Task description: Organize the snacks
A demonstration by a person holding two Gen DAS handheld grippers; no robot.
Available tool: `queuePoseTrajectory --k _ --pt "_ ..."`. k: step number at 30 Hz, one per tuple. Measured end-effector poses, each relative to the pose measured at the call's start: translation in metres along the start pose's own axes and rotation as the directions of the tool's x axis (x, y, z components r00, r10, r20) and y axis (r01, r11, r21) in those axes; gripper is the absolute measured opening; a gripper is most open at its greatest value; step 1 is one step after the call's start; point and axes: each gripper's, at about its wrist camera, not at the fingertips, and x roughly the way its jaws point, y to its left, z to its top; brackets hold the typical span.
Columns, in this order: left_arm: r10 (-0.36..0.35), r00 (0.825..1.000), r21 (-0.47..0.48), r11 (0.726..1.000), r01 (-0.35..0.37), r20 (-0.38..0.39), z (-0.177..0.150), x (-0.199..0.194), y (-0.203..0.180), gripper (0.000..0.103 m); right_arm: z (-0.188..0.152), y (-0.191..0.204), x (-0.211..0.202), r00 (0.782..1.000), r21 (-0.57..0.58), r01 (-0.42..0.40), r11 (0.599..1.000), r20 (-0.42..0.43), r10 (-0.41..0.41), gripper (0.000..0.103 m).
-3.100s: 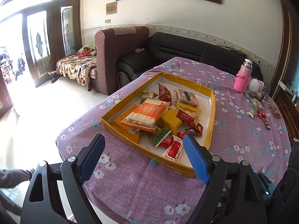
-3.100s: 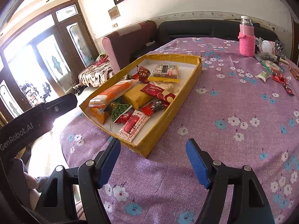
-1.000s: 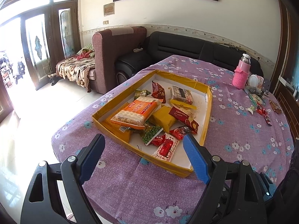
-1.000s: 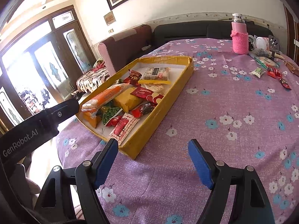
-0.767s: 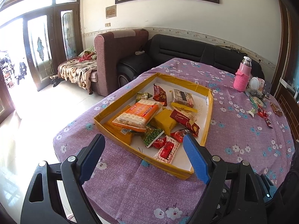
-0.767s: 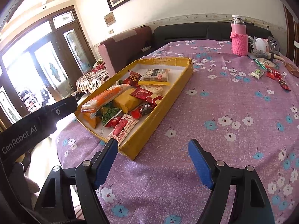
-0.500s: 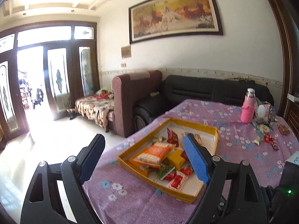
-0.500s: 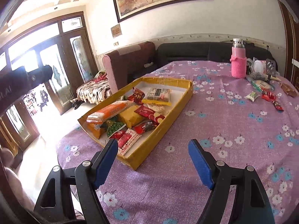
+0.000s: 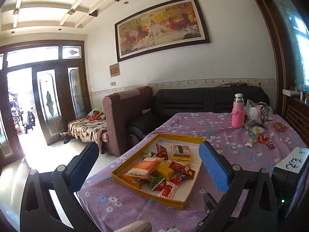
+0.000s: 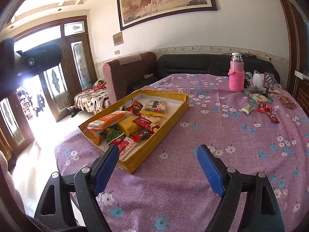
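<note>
Both grippers had lifted and tipped up from the table: the left gripper (image 9: 148,164) and right gripper (image 10: 156,166) were spreading wider, nothing between them. Snacks (image 10: 133,123) lay in the tray (image 10: 170,119), a few loose packets (image 10: 264,110) remained far off; sorting looked nearly finished

Little can be read. The horse painting (image 9: 161,28) on the wall carries a line of calligraphy along its top edge, too small to make out. Far right of it and lower, a white label (image 9: 293,161) bears blue handwritten characters. The snack packets' (image 10: 133,122) print is illegible.
</note>
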Motion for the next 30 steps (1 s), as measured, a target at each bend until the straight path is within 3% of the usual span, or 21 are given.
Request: queuePoseTrajectory --k 6,14,19,22,26,28,30 --pt "-0.042 0.995 -0.075 0.997 0.035 -0.093 -0.002 0.009 0.013 0.103 -0.003 0.014 -0.006 1.0 -0.042 -0.013 0.999 0.005 0.014 0.084" --pt "-0.074 0.985 -0.119 0.991 0.055 -0.159 -0.009 0.013 0.022 0.103 -0.008 0.028 -0.022 0.999 -0.095 -0.034 0.995 0.026 0.037 0.084" --pt "-0.128 0.978 -0.151 0.983 0.103 -0.162 -0.006 0.004 0.024 0.103 -0.006 0.02 -0.055 0.994 -0.088 0.033 0.996 0.107 -0.024 0.084" --pt "-0.163 0.976 -0.157 0.978 0.14 -0.142 -0.001 -0.008 0.025 0.103 0.0 0.006 -0.091 0.98 -0.047 0.086 0.995 0.186 -0.075 0.085" --pt "-0.168 0.981 -0.161 0.975 0.152 -0.093 0.005 -0.032 0.029 0.103 0.01 -0.01 -0.151 0.942 -0.005 0.142 0.99 0.309 -0.134 0.087" --pt "-0.205 0.975 -0.169 0.967 0.189 -0.083 0.008 -0.043 0.033 0.103 0.011 -0.022 -0.183 0.919 0.033 0.16 0.987 0.359 -0.161 0.093" --pt "-0.258 0.963 -0.176 0.954 0.242 -0.072 0.011 -0.052 0.037 0.103 0.011 -0.041 -0.209 0.91 0.078 0.149 0.986 0.379 -0.168 0.098"
